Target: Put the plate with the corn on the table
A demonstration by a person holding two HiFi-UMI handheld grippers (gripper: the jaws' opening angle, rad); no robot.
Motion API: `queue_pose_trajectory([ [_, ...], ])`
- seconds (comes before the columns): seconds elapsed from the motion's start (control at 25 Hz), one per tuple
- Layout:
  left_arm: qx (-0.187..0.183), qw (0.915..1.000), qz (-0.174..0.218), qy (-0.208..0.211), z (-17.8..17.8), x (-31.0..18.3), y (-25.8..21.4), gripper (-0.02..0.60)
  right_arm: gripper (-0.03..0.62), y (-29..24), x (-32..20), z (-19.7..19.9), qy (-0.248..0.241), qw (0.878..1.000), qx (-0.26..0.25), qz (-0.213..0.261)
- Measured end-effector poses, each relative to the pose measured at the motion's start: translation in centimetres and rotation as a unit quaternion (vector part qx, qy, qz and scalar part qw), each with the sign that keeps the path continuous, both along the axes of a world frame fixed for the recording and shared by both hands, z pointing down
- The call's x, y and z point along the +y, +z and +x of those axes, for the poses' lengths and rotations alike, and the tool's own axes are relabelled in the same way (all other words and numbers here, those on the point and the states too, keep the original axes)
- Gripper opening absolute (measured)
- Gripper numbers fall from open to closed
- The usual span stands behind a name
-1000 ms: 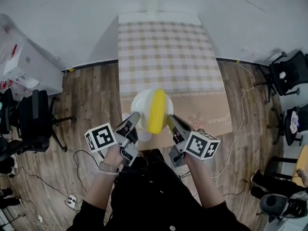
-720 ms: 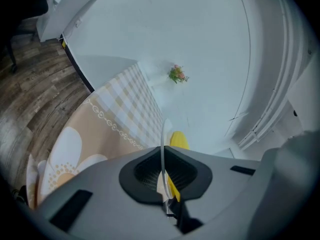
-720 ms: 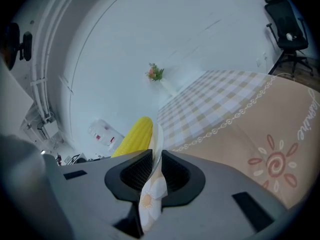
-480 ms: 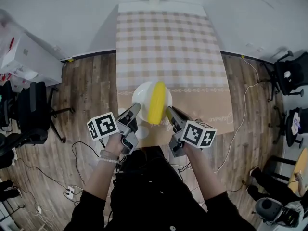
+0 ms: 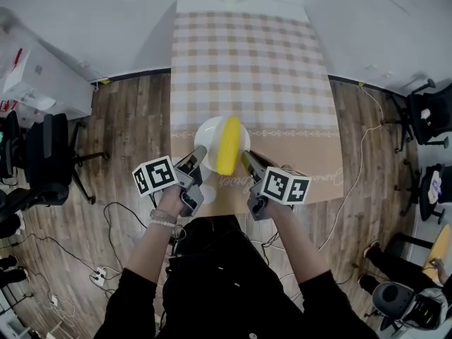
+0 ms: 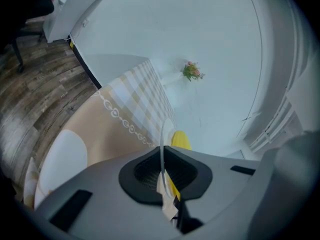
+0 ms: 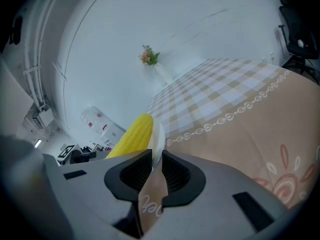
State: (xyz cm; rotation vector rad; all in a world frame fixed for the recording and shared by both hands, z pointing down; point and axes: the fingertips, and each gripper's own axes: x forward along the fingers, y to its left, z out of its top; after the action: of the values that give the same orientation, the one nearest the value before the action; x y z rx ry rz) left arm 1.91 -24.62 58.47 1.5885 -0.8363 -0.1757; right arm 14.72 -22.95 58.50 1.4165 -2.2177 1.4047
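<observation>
A white plate [image 5: 206,141] carrying a yellow corn cob [image 5: 227,145] hangs over the near, beige end of the table [image 5: 304,161]. My left gripper [image 5: 200,154] is shut on the plate's left rim and my right gripper [image 5: 246,158] is shut on its right rim. In the left gripper view the rim [image 6: 163,139] runs edge-on between the pads of the left gripper [image 6: 164,173], with the corn [image 6: 181,140] behind. In the right gripper view the right gripper [image 7: 154,165] pinches the rim [image 7: 158,136], with the corn [image 7: 131,135] to its left.
A checked cloth [image 5: 247,62] covers the far part of the table, where a flower vase [image 7: 150,58] stands. Office chairs stand at the left [image 5: 49,161] and right [image 5: 431,111]. Cables [image 5: 127,221] trail over the wooden floor. A white oval [image 6: 60,159] shows by the table's near edge.
Both grippers have sunk together with the plate and corn between them, and moved a little farther over the table's near end.
</observation>
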Motion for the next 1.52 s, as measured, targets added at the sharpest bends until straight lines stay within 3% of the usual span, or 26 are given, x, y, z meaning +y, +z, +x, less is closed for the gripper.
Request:
queue_pose_trajectory([
  [0.2,-0.021,0.9997,-0.004,0.008,0.4,-0.7,1.3,0.021,0.091,1.5,-0.6,0.4,-0.004,1.000,0.011,-0.012],
  [0.48,-0.051,0.9984,-0.017,0.018,6.2,-1.2,1.2,0.023,0.091,1.7,-1.2,6.2,-0.010,0.999,0.017,-0.025],
  [0.8,-0.081,0.9959,-0.029,0.028,1.2,-1.8,4.3,0.035,0.091,4.4,-1.9,1.3,-0.019,0.998,0.049,-0.040],
  [1.24,-0.148,0.9864,-0.043,0.057,1.6,-1.9,5.6,0.055,0.094,5.2,-2.6,1.6,-0.050,0.993,0.102,-0.033],
  [1.52,-0.203,0.9740,-0.032,0.095,1.8,-2.4,5.6,0.067,0.079,5.2,-2.6,1.7,-0.083,0.985,0.151,-0.019],
])
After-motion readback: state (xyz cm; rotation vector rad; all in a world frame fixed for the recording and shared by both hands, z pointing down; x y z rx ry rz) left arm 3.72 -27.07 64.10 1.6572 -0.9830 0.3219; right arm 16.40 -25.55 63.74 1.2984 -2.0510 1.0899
